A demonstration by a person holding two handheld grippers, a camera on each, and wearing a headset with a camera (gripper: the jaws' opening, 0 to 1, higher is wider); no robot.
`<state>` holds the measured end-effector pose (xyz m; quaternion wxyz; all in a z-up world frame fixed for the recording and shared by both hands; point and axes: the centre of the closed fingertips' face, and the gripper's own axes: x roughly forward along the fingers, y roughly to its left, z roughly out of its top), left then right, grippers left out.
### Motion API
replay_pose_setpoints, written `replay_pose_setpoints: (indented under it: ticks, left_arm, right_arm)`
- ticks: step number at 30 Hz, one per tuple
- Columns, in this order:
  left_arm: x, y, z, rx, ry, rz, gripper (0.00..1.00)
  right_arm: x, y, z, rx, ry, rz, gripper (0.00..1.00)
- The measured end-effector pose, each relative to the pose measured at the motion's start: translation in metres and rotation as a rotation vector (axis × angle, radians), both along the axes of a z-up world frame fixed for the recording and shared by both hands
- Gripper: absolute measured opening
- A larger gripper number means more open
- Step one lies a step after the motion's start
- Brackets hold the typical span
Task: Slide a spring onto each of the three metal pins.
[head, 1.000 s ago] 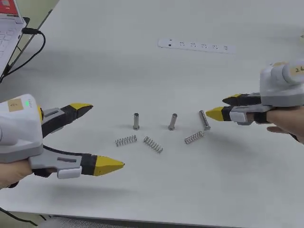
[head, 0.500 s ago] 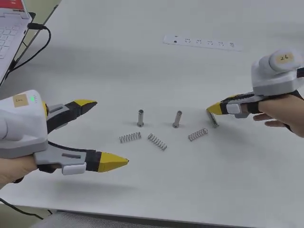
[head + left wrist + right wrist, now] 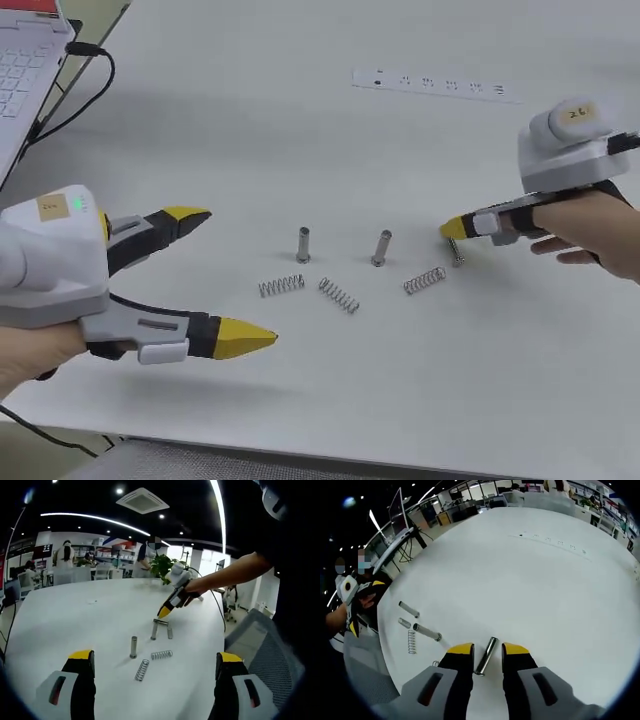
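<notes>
Springs (image 3: 281, 286), pins (image 3: 303, 243), white table (image 3: 300, 120), open-plan office (image 3: 75, 562)

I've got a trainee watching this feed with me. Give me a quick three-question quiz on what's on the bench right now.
1. Count: how many springs lie loose on the table?
2. Choose: in the head view, the right gripper has its jaws either side of which pin? A leftmost, B middle, C rightmost.
3. True or false: the left gripper is shut on a spring.
Key: 1 three; 2 C; 3 false.
</notes>
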<state>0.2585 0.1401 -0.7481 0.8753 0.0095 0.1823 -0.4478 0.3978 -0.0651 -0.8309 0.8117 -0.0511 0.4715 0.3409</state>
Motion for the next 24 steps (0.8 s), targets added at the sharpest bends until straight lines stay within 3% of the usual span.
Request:
replay_pose_setpoints:
  ticks: [18,24]
  left_arm:
    - [0.000,0.005,-0.002,-0.003,0.004,0.014,0.99]
    - [0.002,0.004,-0.002,-0.005,0.003,0.012,0.99]
  right_arm:
    - [-0.002,0.002,-0.014,-0.066,0.074,-0.045,0.11]
    - [0.000,0.001,-0.016,-0.094,0.075,-0.032,0.10]
